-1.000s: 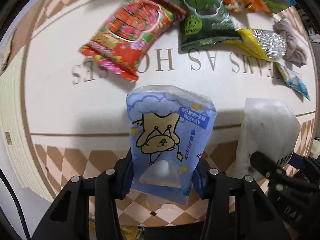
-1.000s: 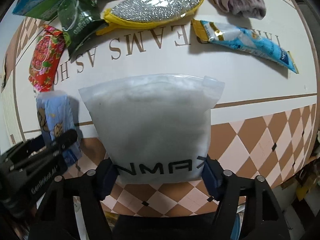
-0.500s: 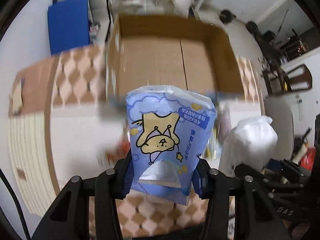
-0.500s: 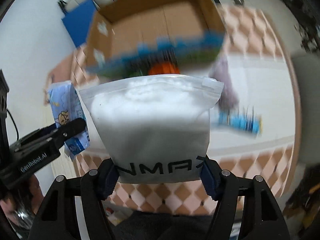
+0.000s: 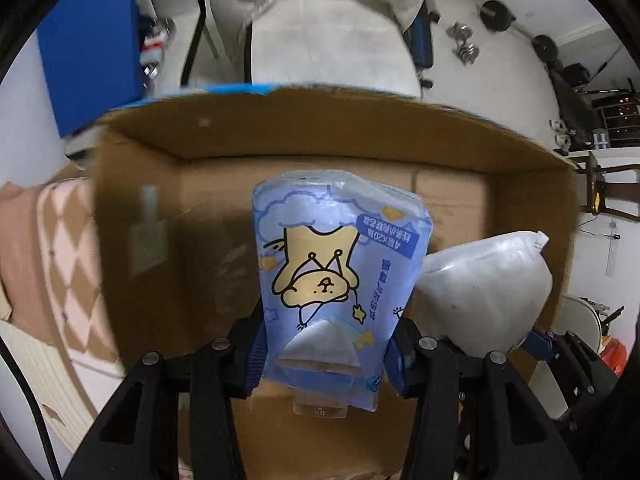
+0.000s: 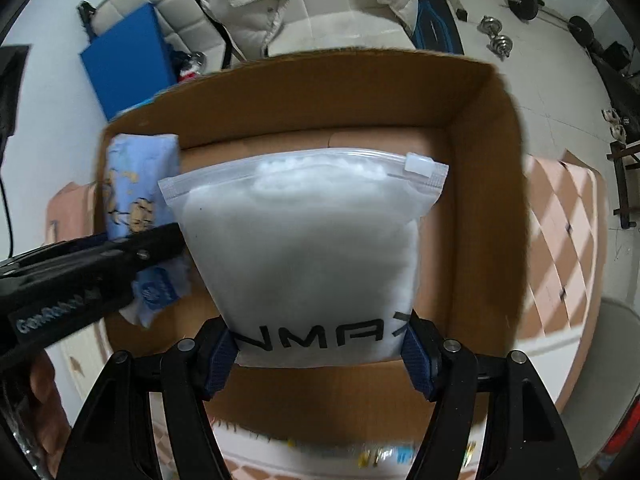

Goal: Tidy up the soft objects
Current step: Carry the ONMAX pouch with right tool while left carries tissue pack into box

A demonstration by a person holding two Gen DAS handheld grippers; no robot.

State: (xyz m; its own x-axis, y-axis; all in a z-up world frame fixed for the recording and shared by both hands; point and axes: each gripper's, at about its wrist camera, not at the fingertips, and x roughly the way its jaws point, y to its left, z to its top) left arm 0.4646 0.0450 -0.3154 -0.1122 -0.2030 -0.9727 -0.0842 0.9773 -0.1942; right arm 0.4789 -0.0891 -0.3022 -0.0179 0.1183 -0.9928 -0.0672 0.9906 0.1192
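Now my left gripper [image 5: 326, 354] pinches the tissue pack [image 5: 340, 264] and my right gripper [image 6: 320, 354] the white bag [image 6: 308, 248], both above the open box [image 6: 486, 184].

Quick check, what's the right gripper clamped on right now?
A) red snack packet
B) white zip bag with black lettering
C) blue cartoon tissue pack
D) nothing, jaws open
B: the right gripper pinches the white zip bag over the open cardboard box; the blue tissue pack is in the left gripper.
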